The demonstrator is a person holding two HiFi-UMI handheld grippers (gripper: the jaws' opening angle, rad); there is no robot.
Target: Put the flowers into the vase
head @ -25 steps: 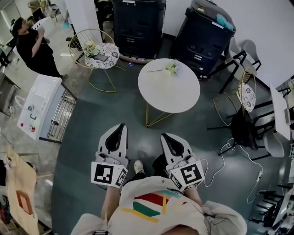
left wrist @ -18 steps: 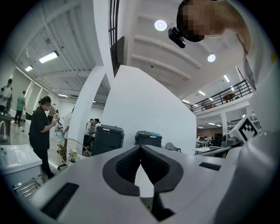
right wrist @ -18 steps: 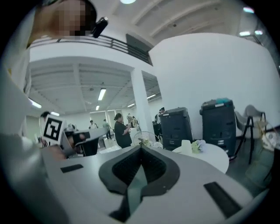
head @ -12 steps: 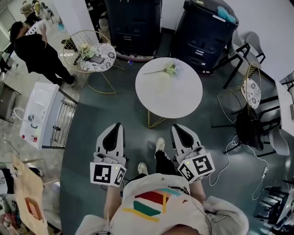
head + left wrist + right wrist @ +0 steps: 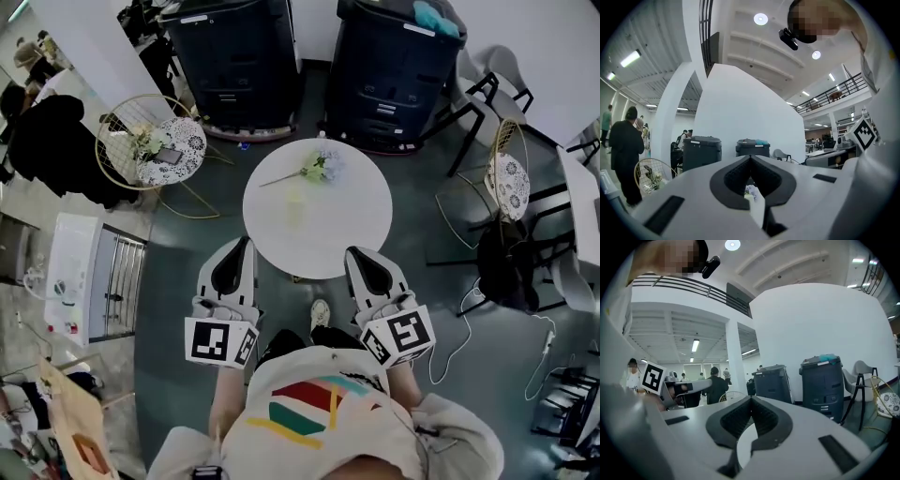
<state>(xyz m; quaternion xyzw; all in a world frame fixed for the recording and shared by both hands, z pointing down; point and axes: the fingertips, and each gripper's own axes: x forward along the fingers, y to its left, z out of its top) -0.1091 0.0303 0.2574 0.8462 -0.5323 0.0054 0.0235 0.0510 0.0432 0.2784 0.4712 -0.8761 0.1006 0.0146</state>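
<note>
A round white table point(image 5: 352, 230) stands just ahead of me. On its far side lies a flower sprig point(image 5: 314, 169) with pale blooms and a long stem pointing left. A pale, see-through vase point(image 5: 295, 208) stands near it, faint in the head view. My left gripper point(image 5: 244, 246) and right gripper point(image 5: 353, 253) are held side by side at the table's near edge, both shut and empty. In the left gripper view, the blooms point(image 5: 750, 190) and the vase point(image 5: 751, 200) peek through the gap below the closed jaws of the left gripper point(image 5: 750, 158). The right gripper point(image 5: 751, 399) shows jaws together, holding nothing.
Two dark office machines point(image 5: 239, 56) point(image 5: 398, 56) stand behind the table. A gold wire chair point(image 5: 155, 150) with a patterned cushion and flowers is at the back left. Black chairs point(image 5: 506, 253) and a floor cable point(image 5: 459, 328) are to the right. A white appliance point(image 5: 70, 272) and a person in black point(image 5: 47, 141) are on the left.
The table has come much closer as the person walked toward it. Both grippers, still shut, now reach its near edge.
</note>
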